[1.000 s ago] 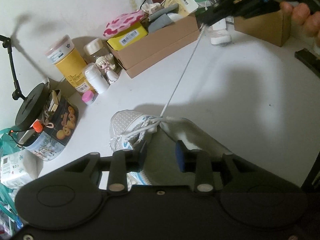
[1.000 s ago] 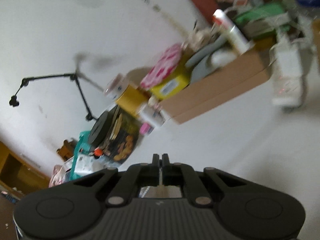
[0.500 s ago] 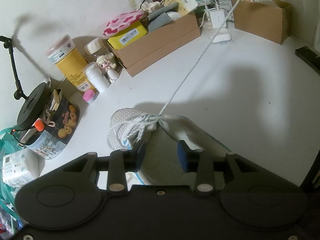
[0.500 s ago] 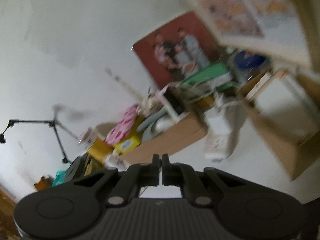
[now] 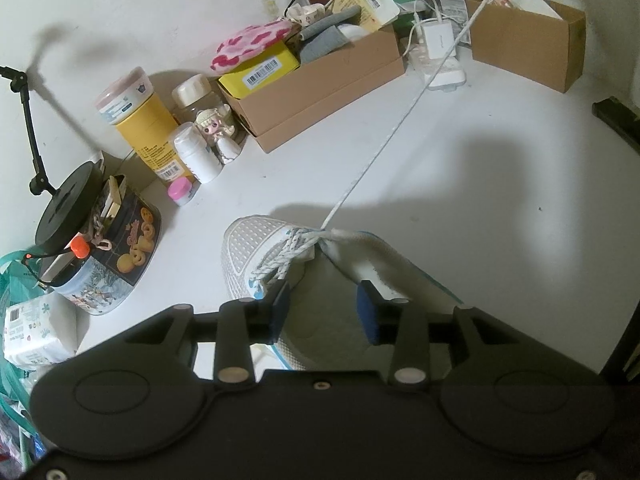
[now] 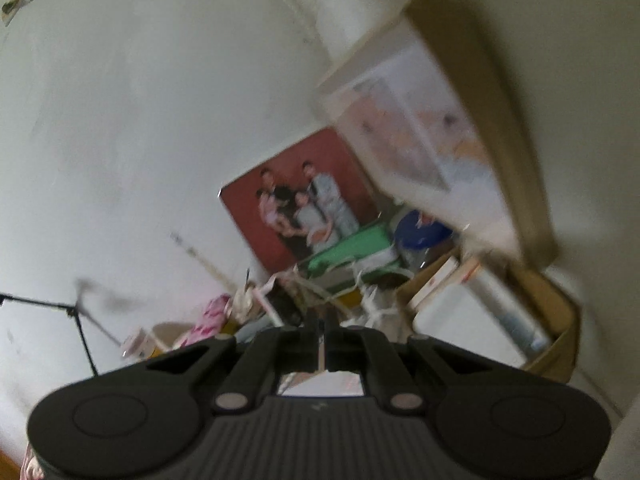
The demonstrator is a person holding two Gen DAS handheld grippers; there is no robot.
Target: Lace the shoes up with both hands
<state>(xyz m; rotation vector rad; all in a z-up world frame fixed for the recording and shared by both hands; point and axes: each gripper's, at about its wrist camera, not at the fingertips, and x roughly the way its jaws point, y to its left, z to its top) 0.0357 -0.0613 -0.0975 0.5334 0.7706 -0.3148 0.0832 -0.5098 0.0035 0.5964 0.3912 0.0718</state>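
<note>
Shoe (image 5: 256,252) is white mesh, sitting on the white desk (image 5: 480,200) right in front of your left claw (image 5: 323,310), whose blue-padded fingers (image 5: 366,314) are spread wide with nothing between them. One lace (image 5: 394,128) runs taut from the eyelets up and off the top of the frame. Your right claw (image 6: 322,344) is clenched, with a thin pale strip showing between the tips, probably that lace, but it's blurry. The yellow box (image 5: 260,70) has a barcode label; its writing is too small to read.

Left wrist view close above table (image 5: 460,184), looking down; right wrist view raised, facing wall (image 6: 140,120)
</note>
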